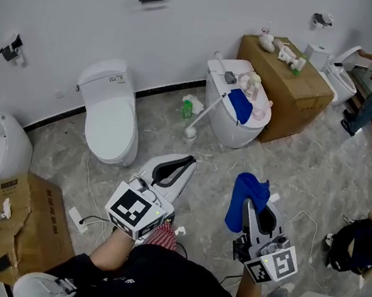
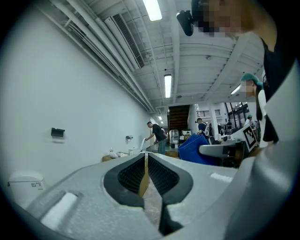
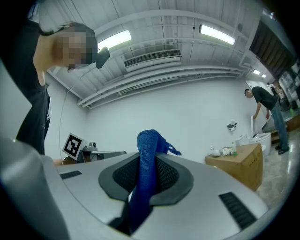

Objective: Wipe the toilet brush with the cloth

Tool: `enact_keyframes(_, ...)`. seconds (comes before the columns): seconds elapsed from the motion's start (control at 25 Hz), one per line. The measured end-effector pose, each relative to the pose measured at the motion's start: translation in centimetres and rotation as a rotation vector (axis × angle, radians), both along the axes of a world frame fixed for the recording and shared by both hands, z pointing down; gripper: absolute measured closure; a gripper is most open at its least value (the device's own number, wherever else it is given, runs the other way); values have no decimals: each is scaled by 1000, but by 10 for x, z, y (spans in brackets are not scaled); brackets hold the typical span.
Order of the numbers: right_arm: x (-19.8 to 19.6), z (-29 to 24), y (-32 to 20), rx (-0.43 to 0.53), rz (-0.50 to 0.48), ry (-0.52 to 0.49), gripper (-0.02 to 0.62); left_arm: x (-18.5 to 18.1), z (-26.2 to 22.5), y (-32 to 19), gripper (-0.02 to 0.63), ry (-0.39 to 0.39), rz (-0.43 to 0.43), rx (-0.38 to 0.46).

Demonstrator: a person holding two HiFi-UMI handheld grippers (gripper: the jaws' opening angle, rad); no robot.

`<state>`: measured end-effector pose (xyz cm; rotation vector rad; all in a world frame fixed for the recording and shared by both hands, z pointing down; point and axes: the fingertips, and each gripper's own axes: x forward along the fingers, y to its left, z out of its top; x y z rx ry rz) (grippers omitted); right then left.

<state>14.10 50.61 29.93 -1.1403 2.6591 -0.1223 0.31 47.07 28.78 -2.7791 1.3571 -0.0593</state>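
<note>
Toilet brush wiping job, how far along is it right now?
Done: the blue cloth is clamped in the right hand-held gripper. In hand: nothing on the brush so far; the left hand-held gripper is shut and empty. Left: the toilet brush leans against a toilet across the floor, apart from both grippers, so reaching it, holding it and wiping it all remain.

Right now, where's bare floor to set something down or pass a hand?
Widest bare floor: right of the cardboard box, before the far toilet. Smaller patch between the left toilet and the brush. Crowded: middle toilet top, box top, cables by the torn carton.
</note>
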Motion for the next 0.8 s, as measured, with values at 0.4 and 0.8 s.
enact_keyframes(0.4, -15, -2, -39, -18, 18, 7, 531, -11, 1, -42, 598, 2, 27, -21)
enact_keyframes(0.8, -46, -6, -88, -21, 34, 17, 531, -47, 1, -89, 598, 28, 29, -35)
